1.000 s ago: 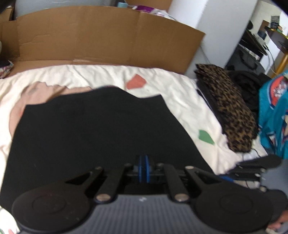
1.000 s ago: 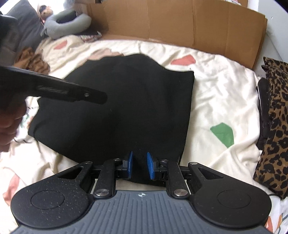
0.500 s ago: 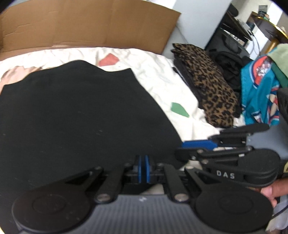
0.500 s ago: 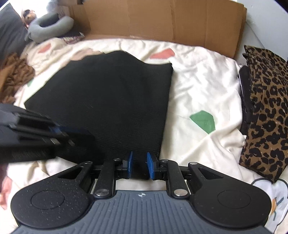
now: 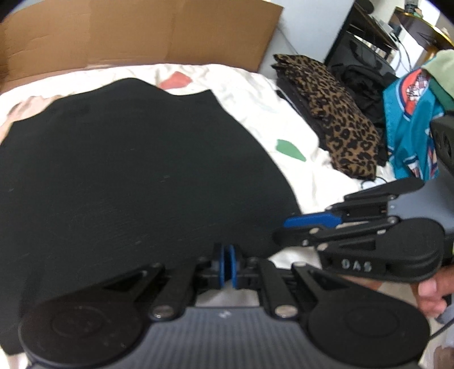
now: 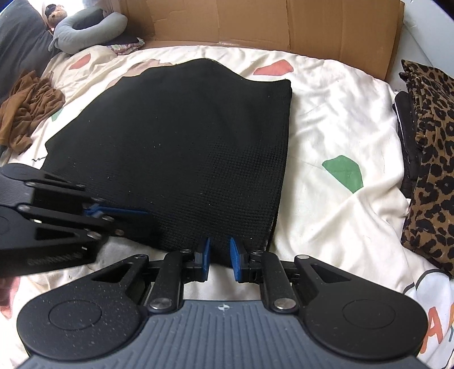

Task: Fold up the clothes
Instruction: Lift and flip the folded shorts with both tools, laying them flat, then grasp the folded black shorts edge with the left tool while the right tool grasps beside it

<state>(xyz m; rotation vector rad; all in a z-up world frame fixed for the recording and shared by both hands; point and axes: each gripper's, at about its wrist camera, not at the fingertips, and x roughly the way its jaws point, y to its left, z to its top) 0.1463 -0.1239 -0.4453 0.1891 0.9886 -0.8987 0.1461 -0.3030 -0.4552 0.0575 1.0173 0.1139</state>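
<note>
A black waffle-knit garment (image 6: pixel 184 136) lies flat and folded on the cream bed sheet (image 6: pixel 326 127). At its near edge close to the right corner, my right gripper (image 6: pixel 220 255) has a bump of the hem between its blue pads, and the jaws are closing on it. The left wrist view shows the right gripper (image 5: pixel 281 228) from the side, held by a hand (image 5: pixel 431 295). My left gripper (image 5: pixel 227 265) has its pads together, low at the same near edge. From the right wrist view the left gripper (image 6: pixel 142 213) rests its tips on the cloth, left of the right gripper.
A folded leopard-print stack (image 6: pixel 431 147) lies along the bed's right side, with a teal jersey (image 5: pixel 408 119) beyond it. Flattened cardboard (image 6: pixel 255 22) stands behind the bed. A crumpled brown cloth (image 6: pixel 25 105) and a grey pillow (image 6: pixel 85 28) sit at the far left.
My left gripper has come down from above the garment to its near edge, ending beside the right gripper. The right gripper has stayed at the hem.
</note>
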